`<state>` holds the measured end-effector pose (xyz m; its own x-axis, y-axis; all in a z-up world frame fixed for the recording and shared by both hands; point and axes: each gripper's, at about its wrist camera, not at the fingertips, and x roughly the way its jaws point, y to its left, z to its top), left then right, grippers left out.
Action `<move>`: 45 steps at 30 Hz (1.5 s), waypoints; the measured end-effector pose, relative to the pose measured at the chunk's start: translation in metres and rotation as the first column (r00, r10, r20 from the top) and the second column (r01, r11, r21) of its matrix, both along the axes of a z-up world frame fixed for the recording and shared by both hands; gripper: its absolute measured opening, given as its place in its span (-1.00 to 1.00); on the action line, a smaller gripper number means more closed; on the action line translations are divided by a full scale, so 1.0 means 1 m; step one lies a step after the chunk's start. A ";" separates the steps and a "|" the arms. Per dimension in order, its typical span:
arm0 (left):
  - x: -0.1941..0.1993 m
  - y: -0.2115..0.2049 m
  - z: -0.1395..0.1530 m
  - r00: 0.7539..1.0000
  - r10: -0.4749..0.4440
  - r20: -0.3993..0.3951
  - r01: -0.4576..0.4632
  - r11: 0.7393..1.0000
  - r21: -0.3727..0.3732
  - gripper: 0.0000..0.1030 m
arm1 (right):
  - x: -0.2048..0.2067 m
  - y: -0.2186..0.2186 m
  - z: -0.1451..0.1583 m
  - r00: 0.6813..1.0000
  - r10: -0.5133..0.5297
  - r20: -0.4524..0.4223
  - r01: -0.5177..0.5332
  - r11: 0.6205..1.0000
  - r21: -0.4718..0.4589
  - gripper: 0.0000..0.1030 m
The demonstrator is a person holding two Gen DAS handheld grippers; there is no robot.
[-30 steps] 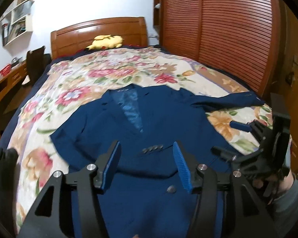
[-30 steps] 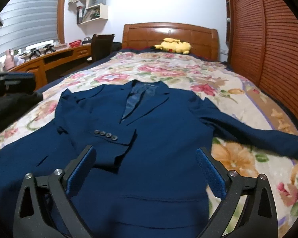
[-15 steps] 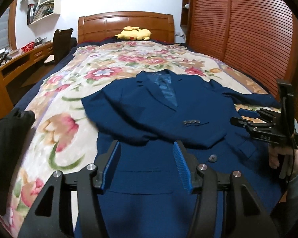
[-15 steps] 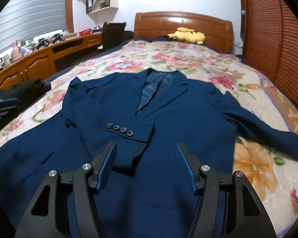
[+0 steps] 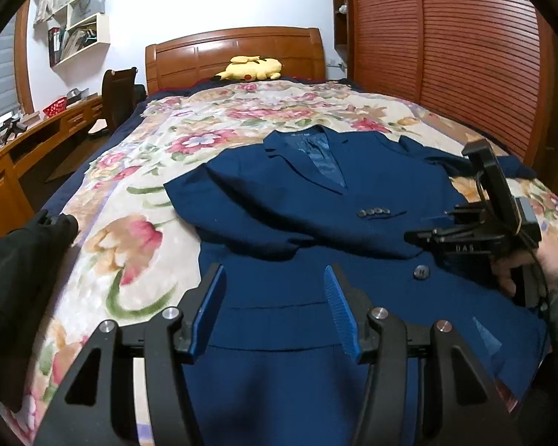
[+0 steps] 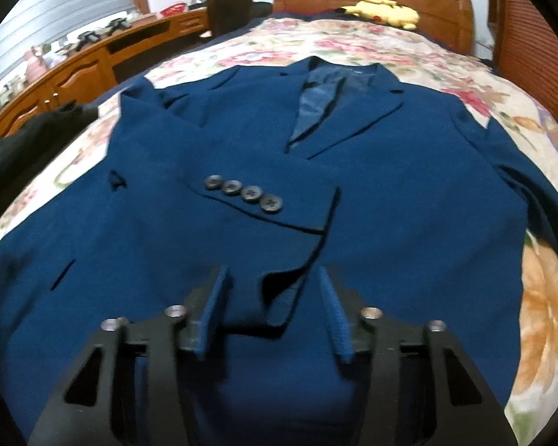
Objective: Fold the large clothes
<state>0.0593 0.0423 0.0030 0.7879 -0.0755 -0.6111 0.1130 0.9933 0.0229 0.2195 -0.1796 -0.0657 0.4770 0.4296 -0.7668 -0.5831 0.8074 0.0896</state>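
A navy suit jacket lies face up on the floral bedspread, collar towards the headboard. One sleeve is folded across its chest, with a row of cuff buttons; the other sleeve trails off to the right. My right gripper hangs low over the folded sleeve's cuff. Its jaws are closing with the cuff's end between them, and gaps show on both sides. In the left wrist view a hand holds this right gripper at the jacket's right. My left gripper stands open above the jacket's lower front, holding nothing.
A yellow plush toy rests against the wooden headboard. A black garment lies at the bed's left edge. A wooden desk and a chair stand to the left, louvred wardrobe doors to the right.
Both grippers have come down closer to the jacket. The right jaws have narrowed from wide open around the folded sleeve's cuff. The left jaws keep the same width.
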 end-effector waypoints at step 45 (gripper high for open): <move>-0.001 0.011 -0.005 1.000 0.027 0.010 -0.027 0.999 -0.030 0.04 | -0.017 -0.101 0.053 0.874 -0.391 0.289 0.406 0.914 0.008 -0.95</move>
